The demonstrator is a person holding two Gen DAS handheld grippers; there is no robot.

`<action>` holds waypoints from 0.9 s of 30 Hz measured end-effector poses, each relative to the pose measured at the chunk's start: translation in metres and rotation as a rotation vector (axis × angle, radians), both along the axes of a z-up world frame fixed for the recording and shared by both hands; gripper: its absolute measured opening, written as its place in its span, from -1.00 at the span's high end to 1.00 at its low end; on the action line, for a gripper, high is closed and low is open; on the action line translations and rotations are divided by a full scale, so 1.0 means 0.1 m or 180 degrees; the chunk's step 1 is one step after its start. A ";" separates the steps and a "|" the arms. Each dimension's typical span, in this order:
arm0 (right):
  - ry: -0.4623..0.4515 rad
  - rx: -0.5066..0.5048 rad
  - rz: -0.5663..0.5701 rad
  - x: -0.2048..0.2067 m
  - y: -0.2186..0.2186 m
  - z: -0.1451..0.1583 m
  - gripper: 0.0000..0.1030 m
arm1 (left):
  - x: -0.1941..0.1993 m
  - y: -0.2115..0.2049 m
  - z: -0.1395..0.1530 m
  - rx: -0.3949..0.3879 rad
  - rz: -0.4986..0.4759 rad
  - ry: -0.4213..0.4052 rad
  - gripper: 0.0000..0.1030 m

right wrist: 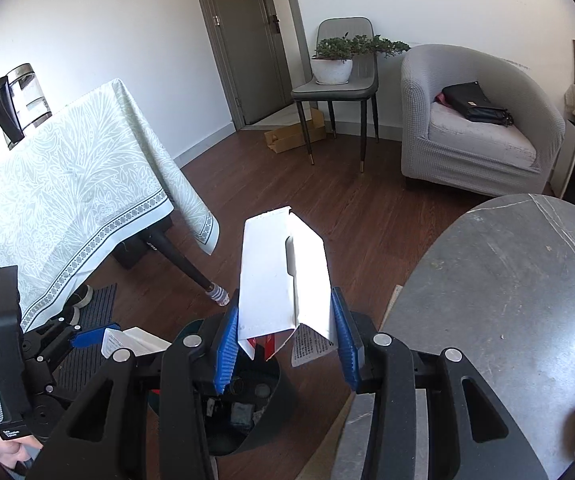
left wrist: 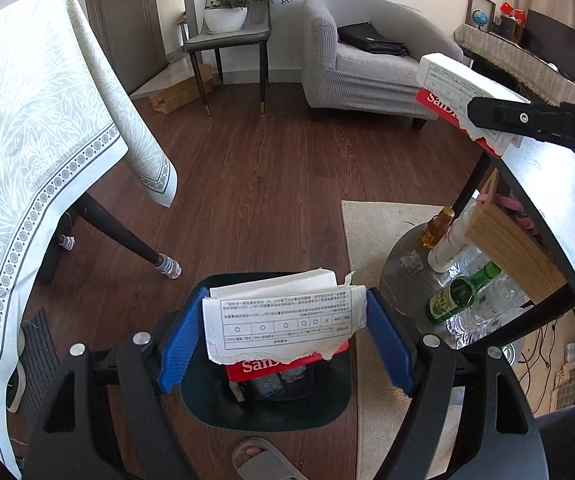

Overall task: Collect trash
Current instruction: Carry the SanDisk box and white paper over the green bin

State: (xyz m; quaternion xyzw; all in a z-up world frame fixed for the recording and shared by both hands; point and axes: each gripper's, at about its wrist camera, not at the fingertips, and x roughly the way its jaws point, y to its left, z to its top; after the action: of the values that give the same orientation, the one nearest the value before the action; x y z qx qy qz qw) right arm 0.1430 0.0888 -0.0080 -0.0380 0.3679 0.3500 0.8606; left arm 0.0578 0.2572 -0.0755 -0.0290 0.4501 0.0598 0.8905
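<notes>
Directly below both claws, on the wooden floor: one dark trash bin (left wrist: 263, 408), mouth up, already holding a red-and-white carton scrap and some grey bits that cannot be identified.

Left claw (left wrist: 285, 340): blue pads clamped on the two short ends of a torn white carton piece (left wrist: 279, 320) with a printed table and a red strip along its ragged lower edge. Long axis runs across, pad to pad. The piece hangs straight over the bin mouth, so the drop looks ready from this hand.

Right claw (right wrist: 285, 344): pads closed on the lower part of a second carton piece (right wrist: 283, 280), a folded white flap standing upright, long axis pointing away from the claw. In the right wrist view the bin (right wrist: 255, 412) lies just beneath and slightly toward the left claw; this hand appears a little further from centre.

Right of the bin: grey stone-topped desk (right wrist: 507, 300), with bottles on a lower shelf.

Further off: clothed table (left wrist: 27, 140), chair with a potted plant, grey armchair.

Hidden: bin base and near rim behind the claw bodies; the bin's depth; printing too small to read.
</notes>
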 end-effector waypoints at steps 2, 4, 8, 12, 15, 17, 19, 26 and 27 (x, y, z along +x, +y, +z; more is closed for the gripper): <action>0.0006 -0.0013 0.0071 -0.04 0.12 -0.02 0.17 | -0.02 0.08 -0.09 -0.0021 0.0042 0.0083 -0.56; 0.0021 -0.0028 0.0136 -0.07 0.24 -0.05 0.17 | -0.06 0.15 -0.17 -0.0034 0.0081 0.0151 -0.56; 0.0078 -0.0055 0.0240 -0.12 0.44 -0.15 0.17 | -0.13 0.30 -0.36 -0.0016 0.0122 0.0318 -0.56; 0.0168 -0.0124 0.0349 -0.20 0.64 -0.29 0.17 | -0.17 0.43 -0.56 -0.0033 0.0149 0.0478 -0.56; 0.0249 -0.0209 0.0435 -0.25 0.81 -0.43 0.17 | -0.17 0.50 -0.76 -0.0036 0.0187 0.0636 -0.56; 0.0307 -0.0274 0.0487 -0.28 0.92 -0.53 0.17 | -0.17 0.53 -0.86 -0.0059 0.0188 0.0703 -0.56; 0.0353 -0.0321 0.0534 -0.31 1.01 -0.61 0.17 | -0.18 0.56 -0.94 -0.0086 0.0198 0.0751 -0.56; 0.0550 -0.0513 0.0646 -0.38 1.22 -0.93 0.17 | -0.14 0.63 -1.18 -0.0152 0.0204 0.0898 -0.57; 0.0574 -0.0544 0.0658 -0.39 1.24 -0.98 0.18 | -0.12 0.64 -1.20 -0.0147 0.0195 0.0914 -0.58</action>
State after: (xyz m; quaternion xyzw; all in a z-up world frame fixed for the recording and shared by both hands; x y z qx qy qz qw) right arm 0.1042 0.2127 -0.1058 -0.1171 0.4662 0.4061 0.7772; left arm 0.0460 0.3212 -0.1956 -0.0543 0.5730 0.0802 0.8138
